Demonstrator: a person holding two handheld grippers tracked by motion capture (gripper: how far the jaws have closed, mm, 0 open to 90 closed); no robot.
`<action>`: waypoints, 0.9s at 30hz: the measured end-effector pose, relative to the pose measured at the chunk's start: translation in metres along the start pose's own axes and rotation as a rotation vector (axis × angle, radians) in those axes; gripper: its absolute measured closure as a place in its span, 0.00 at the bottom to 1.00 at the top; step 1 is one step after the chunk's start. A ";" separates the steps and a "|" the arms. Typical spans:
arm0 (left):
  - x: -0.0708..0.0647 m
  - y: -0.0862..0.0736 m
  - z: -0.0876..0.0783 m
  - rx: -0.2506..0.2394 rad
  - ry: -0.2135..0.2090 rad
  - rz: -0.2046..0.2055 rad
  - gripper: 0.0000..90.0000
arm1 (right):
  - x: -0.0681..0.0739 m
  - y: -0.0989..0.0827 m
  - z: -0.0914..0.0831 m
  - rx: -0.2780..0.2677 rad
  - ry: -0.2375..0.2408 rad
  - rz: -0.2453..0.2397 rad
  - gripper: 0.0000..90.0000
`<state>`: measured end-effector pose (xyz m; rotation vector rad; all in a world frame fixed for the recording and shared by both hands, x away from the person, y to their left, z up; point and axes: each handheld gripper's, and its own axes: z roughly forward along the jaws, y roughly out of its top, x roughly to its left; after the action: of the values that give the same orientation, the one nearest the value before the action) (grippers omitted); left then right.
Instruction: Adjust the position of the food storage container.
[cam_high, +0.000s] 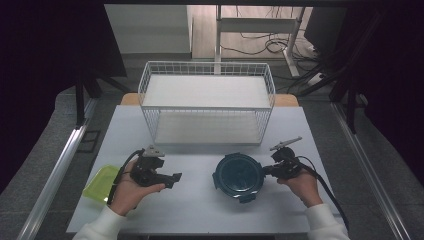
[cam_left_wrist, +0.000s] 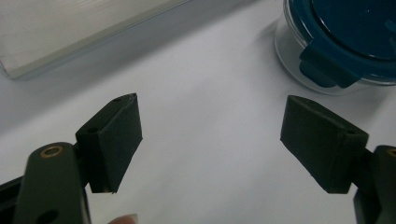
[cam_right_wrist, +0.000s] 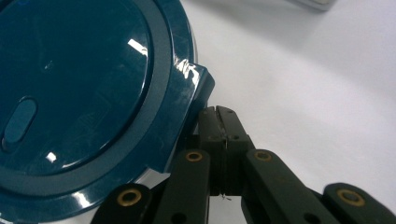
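Note:
A round glass container with a dark teal clip lid (cam_high: 237, 172) stands on the white table, right of centre. My right gripper (cam_high: 265, 170) lies low at its right side, jaws shut with nothing between them. In the right gripper view the closed tips of my right gripper (cam_right_wrist: 224, 120) sit just beside one lid clip (cam_right_wrist: 198, 81) of the container (cam_right_wrist: 79, 93); contact is unclear. My left gripper (cam_high: 171, 180), held in the person's left hand, points right toward the container, a hand's width away. Its jaws stand open and empty, the left gripper (cam_left_wrist: 210, 135) over bare table with the container (cam_left_wrist: 345, 32) ahead.
A white wire basket (cam_high: 207, 100) stands at the back middle of the table, its base (cam_left_wrist: 70, 28) ahead-left in the left gripper view. A yellow-green flat object (cam_high: 100, 182) lies near the table's left edge, beside the left hand. Cables trail from both grippers.

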<state>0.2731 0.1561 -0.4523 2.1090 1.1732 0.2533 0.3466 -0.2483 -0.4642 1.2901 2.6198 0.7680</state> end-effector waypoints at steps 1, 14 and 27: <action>0.000 0.000 0.000 0.000 0.000 0.000 0.22 | 0.002 0.000 0.000 0.003 0.003 -0.003 0.99; 0.000 0.000 -0.001 -0.002 0.000 0.002 0.23 | 0.020 0.004 0.007 0.010 0.053 -0.042 0.99; 0.000 0.001 0.000 0.000 0.003 0.002 0.23 | 0.030 0.004 0.014 0.000 0.127 -0.050 0.99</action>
<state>0.2738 0.1563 -0.4521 2.1107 1.1727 0.2573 0.3357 -0.2179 -0.4709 1.2087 2.7380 0.8695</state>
